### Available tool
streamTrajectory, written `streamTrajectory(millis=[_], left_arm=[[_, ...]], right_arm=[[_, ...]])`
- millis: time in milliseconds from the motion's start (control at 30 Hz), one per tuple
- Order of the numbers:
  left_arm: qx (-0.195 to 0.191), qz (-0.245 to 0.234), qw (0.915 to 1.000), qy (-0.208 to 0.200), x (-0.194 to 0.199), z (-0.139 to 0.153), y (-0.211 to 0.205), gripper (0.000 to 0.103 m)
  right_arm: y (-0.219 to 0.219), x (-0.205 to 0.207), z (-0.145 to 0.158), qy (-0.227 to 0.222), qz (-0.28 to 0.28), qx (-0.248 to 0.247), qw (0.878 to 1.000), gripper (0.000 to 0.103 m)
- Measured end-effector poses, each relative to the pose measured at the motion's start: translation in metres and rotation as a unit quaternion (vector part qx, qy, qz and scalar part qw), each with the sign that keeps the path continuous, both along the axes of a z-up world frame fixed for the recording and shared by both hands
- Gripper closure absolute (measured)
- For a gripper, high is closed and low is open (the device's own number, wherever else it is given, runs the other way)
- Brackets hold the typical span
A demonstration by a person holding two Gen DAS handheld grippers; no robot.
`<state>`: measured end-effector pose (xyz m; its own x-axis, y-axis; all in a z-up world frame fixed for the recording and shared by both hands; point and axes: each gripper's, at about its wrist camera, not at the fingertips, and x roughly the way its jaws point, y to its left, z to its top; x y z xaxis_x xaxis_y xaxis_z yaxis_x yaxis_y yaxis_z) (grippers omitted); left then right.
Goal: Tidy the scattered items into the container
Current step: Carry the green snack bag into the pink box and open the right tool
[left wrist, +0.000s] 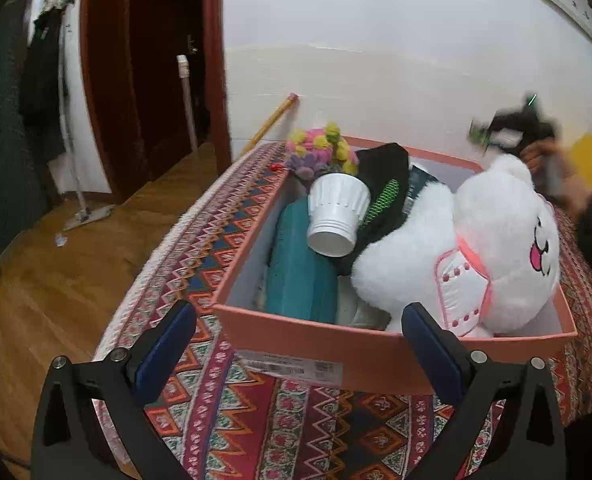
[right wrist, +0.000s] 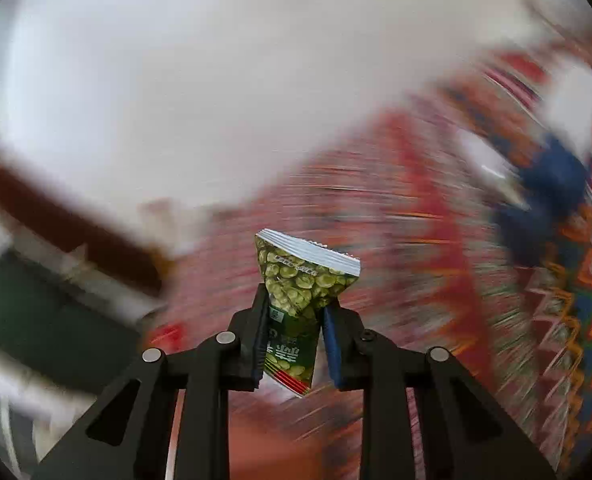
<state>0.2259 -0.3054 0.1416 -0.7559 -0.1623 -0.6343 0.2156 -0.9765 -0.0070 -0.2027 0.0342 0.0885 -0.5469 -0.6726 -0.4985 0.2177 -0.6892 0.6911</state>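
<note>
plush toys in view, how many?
1. The white plush toy with pink collar lies on its side in the right half of the pink cardboard box, over the other things. More may be hidden underneath.

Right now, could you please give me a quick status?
Left gripper open, empty. Right gripper shut on green pea snack packet. Pink cardboard box crowded.

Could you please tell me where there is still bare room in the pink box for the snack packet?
A gap lies by the pink box's near wall, between the teal roll and white plush toy. Elsewhere is crowded: white pot and black item stacked behind.
</note>
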Motion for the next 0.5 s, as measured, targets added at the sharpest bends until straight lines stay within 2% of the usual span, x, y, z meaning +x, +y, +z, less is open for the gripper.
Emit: streamTrajectory(millis=[67, 133, 200, 233, 267, 300, 333, 400, 500], left_arm=[[-0.027, 0.017, 0.9994, 0.013, 0.007, 0.004, 0.004, 0.000], [-0.045, 0.029, 0.9983, 0.024, 0.017, 0.008, 0.006, 0.000], [-0.045, 0.029, 0.9980, 0.032, 0.025, 0.014, 0.007, 0.000], [-0.044, 0.025, 0.9979, 0.040, 0.032, 0.018, 0.009, 0.000], [-0.047, 0.024, 0.9976, 0.045, 0.037, 0.021, 0.010, 0.000], [-0.053, 0.023, 0.9970, 0.051, 0.041, 0.024, 0.012, 0.000], [-0.064, 0.023, 0.9959, 0.060, 0.048, 0.028, 0.015, 0.000], [-0.080, 0.020, 0.9940, 0.071, 0.055, 0.033, 0.020, 0.000], [-0.089, 0.017, 0.9921, 0.086, 0.064, 0.038, 0.023, 0.000]], right_arm=[[-0.047, 0.048, 0.049, 0.041, 0.081, 0.026, 0.996, 0.080], [-0.086, 0.083, 0.072, 0.057, 0.126, 0.057, 0.989, 0.079], [-0.121, 0.112, 0.080, 0.058, 0.156, 0.091, 0.982, 0.076], [-0.137, 0.122, 0.081, 0.051, 0.165, 0.106, 0.979, 0.064], [-0.146, 0.132, 0.081, 0.043, 0.160, 0.116, 0.979, 0.046], [-0.149, 0.150, 0.082, 0.042, 0.137, 0.113, 0.983, 0.016], [-0.147, 0.158, 0.084, 0.046, 0.119, 0.102, 0.987, 0.014], [-0.145, 0.183, 0.093, 0.056, 0.126, 0.081, 0.987, 0.014], [-0.126, 0.227, 0.108, 0.096, 0.100, 0.077, 0.987, 0.014]])
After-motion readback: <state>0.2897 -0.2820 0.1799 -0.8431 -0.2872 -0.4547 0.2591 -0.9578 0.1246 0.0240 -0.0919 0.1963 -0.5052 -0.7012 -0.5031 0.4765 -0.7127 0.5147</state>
